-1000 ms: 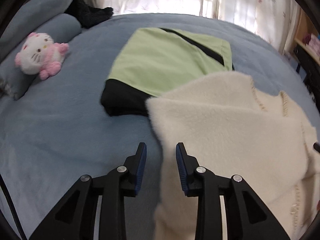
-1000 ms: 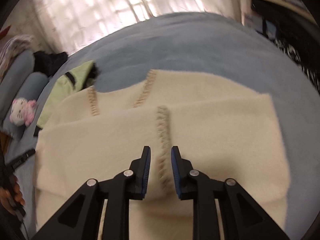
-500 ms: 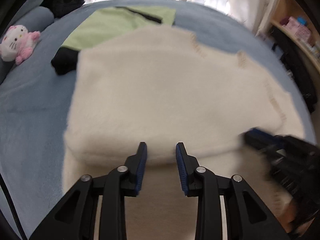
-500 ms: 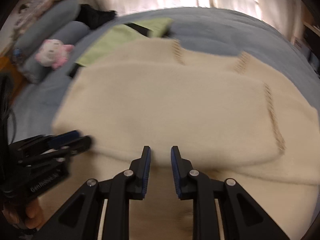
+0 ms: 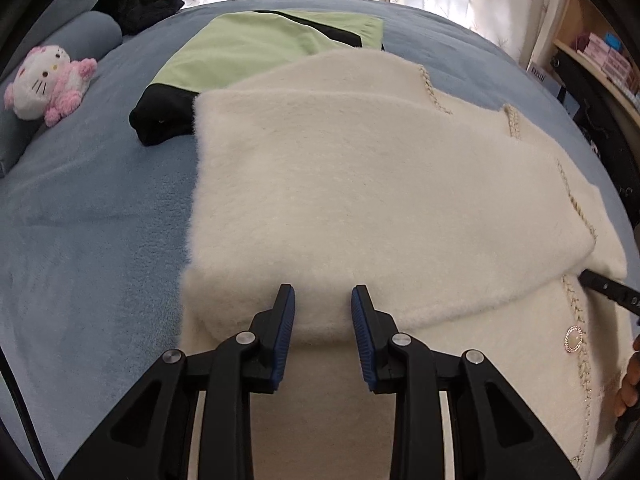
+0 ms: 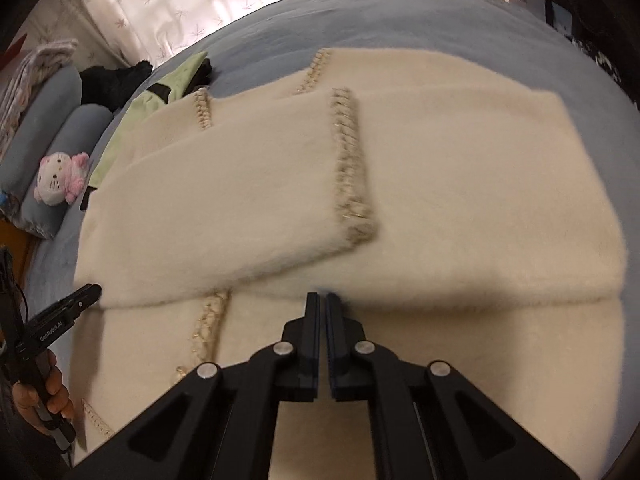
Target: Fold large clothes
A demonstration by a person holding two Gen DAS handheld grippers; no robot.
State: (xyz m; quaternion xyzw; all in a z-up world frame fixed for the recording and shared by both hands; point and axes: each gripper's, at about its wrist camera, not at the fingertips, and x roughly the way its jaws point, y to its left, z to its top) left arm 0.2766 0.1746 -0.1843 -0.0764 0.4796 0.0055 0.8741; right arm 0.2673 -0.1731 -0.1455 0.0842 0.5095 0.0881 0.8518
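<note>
One cream cardigan [image 5: 380, 184], one green garment [image 5: 256, 46], two tools: left tool [image 5: 323, 306], right tool [image 6: 323, 300].

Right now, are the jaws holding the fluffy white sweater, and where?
The left gripper is open, holding nothing. The right gripper has its jaws shut at the near folded edge of the cream sweater; whether fabric is pinched cannot be told.

A wide bed covered in blue fleece [image 5: 100, 240] is carrying a folded cream fuzzy cardigan [image 5: 360, 184]; a folded lime-green and black garment [image 5: 256, 44]; a pink and white plush kitten toy [image 5: 48, 80]; a grey bolster pillow [image 5: 96, 32].
</note>
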